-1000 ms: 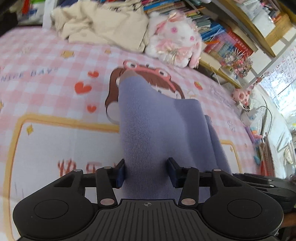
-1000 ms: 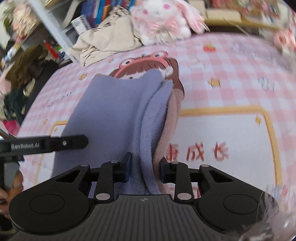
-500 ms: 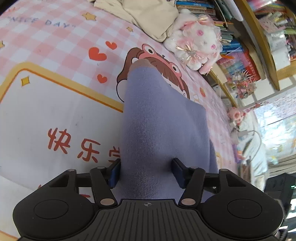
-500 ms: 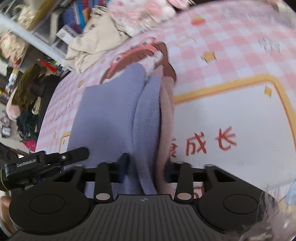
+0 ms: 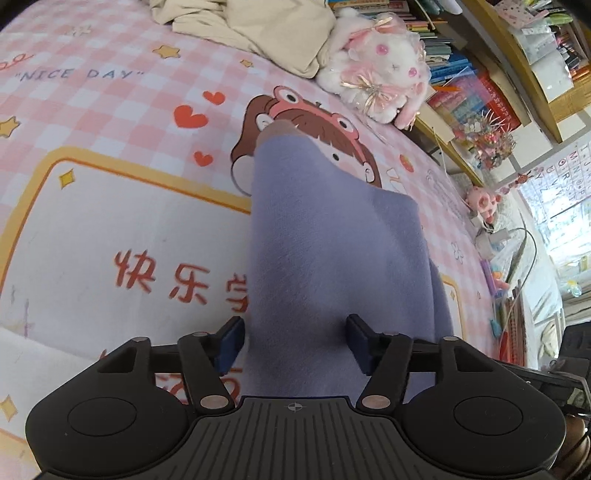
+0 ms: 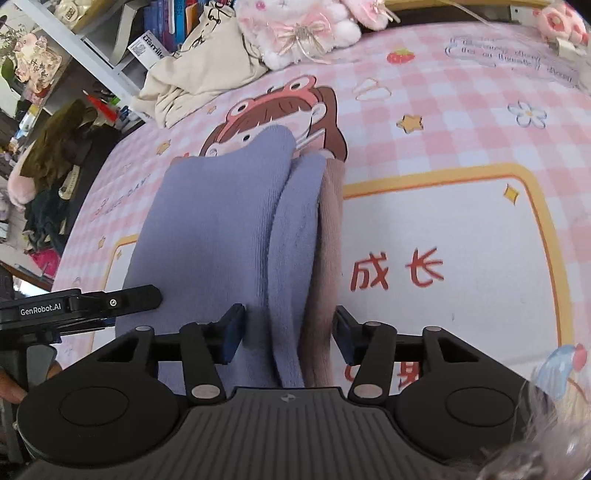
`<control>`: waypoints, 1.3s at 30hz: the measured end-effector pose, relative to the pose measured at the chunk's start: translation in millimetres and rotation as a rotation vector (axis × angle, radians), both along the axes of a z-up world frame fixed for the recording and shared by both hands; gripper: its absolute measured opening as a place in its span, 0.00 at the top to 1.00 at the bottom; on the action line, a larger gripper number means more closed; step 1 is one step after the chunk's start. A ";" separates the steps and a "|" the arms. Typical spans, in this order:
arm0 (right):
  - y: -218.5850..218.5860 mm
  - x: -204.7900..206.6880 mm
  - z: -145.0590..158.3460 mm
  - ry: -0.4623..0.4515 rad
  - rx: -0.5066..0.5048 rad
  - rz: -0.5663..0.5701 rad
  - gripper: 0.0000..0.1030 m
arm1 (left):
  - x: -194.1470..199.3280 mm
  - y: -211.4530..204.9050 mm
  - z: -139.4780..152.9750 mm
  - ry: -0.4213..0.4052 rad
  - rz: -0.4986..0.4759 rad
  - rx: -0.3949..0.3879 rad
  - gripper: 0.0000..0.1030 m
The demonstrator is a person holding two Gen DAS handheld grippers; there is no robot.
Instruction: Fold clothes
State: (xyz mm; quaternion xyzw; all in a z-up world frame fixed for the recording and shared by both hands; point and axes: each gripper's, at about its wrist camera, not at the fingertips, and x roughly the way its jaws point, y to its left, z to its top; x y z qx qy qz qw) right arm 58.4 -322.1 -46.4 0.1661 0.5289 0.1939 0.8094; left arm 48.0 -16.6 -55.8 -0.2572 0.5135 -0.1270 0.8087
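A folded lavender garment [image 5: 325, 240] lies lengthwise on the pink checked bed sheet [image 5: 110, 110]. My left gripper [image 5: 295, 339] straddles its near end; the jaws are opening, and the left pad stands just off the fabric. In the right wrist view the same garment [image 6: 221, 229] shows stacked lavender folds with a dusty-pink layer [image 6: 330, 229] along the right edge. My right gripper [image 6: 288, 334] straddles that bundle, its jaws opening with the folds loose between the pads. The left gripper's finger [image 6: 110, 302] reaches in at the garment's left edge.
A crumpled beige garment [image 5: 258, 29] and a white-and-pink plush rabbit [image 5: 380, 74] sit at the far edge of the bed. Bookshelves [image 5: 480, 92] stand behind. A dark pile of clothes [image 6: 55, 166] lies off the bed's left side.
Both pairs of jaws have widened around the garment, which has settled flatter on the sheet. The right gripper has dropped slightly closer to the bed.
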 end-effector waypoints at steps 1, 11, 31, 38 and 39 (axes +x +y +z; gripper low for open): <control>-1.3 -0.3 -1.9 0.011 0.011 0.004 0.50 | -1.7 0.8 -1.9 0.005 0.008 -0.015 0.40; -4.7 3.0 -7.9 0.023 0.094 0.046 0.72 | -9.4 -6.7 -1.9 -0.018 0.053 -0.042 0.55; -28.0 -24.3 52.1 -0.309 -0.025 0.152 0.74 | -31.3 -53.1 57.9 -0.234 0.044 0.043 0.59; -35.7 -28.5 54.6 -0.328 -0.019 0.162 0.74 | -35.6 -60.3 58.4 -0.231 0.069 0.040 0.59; -36.8 -29.2 54.5 -0.327 -0.016 0.163 0.74 | -36.5 -61.0 58.4 -0.232 0.070 0.040 0.59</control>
